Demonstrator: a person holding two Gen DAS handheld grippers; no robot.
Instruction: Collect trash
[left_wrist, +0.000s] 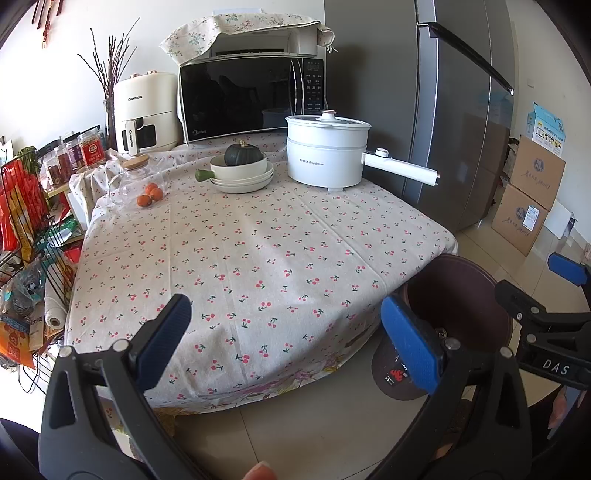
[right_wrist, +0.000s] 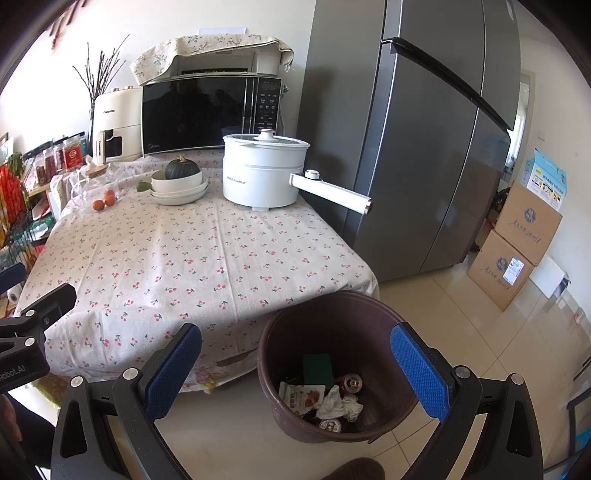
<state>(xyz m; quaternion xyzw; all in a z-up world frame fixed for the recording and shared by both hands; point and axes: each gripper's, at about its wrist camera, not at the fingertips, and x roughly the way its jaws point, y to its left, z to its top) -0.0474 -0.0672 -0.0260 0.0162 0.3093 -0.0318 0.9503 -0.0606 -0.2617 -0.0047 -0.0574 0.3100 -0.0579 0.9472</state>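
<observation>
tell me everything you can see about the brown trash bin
The trash bin is a round, dark brown, plastic-looking bucket, open-topped and upright on the tiled floor by the table's front right corner. Inside lie a green box, a snack wrapper, crumpled white paper and a drink can.

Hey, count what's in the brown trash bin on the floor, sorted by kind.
In the bin:
Cans: 2
Snack wrappers: 1
Crumpled tissues: 1
Green boxes: 1
Total: 5 visible
</observation>
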